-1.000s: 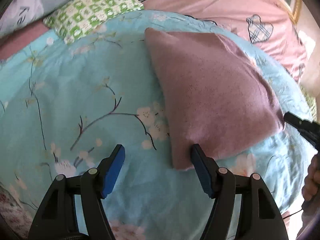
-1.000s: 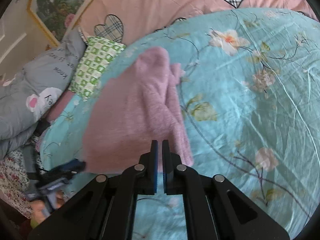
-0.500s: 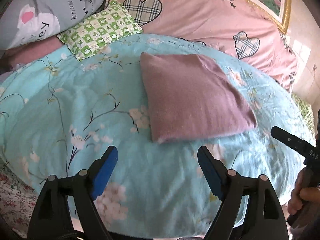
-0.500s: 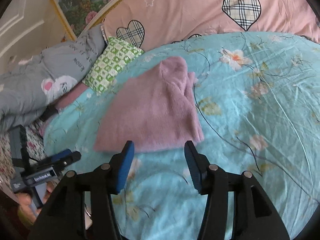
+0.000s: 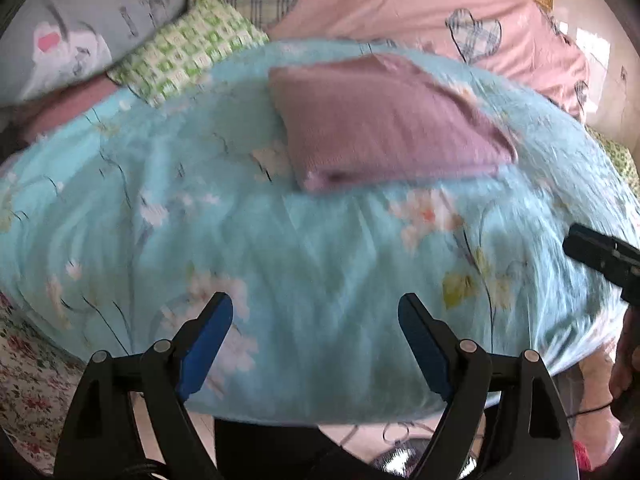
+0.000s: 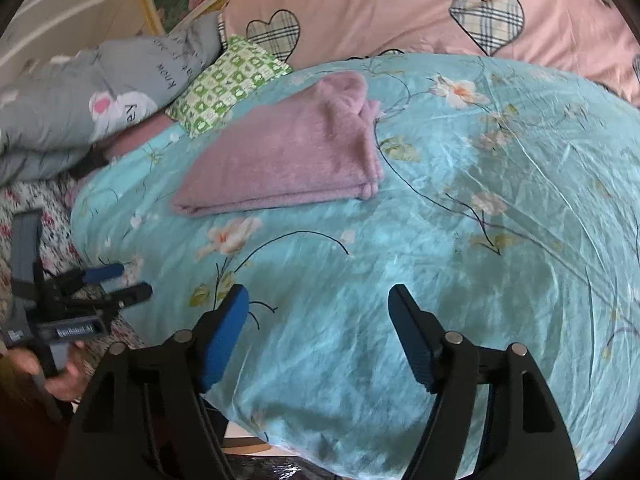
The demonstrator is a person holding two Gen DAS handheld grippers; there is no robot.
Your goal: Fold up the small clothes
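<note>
Now I am holding my left tongs (image 5: 316,320) and right tongs (image 6: 318,312), jaws just opening and gripping nothing, near the folded pink garment (image 6: 288,152) lying on the bed's blue floral quilt (image 6: 480,240).

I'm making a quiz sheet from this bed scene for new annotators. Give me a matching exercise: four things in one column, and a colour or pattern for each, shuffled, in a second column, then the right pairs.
Things:
1. folded garment
2. quilt under the garment
3. small pillow beside the garment
4. bedding behind the quilt

Colours or patterns:
A. pink with plaid hearts
B. green and white checks
C. plain mauve pink
D. turquoise with branches and blossoms

Pairs: 1-C, 2-D, 3-B, 4-A
</note>
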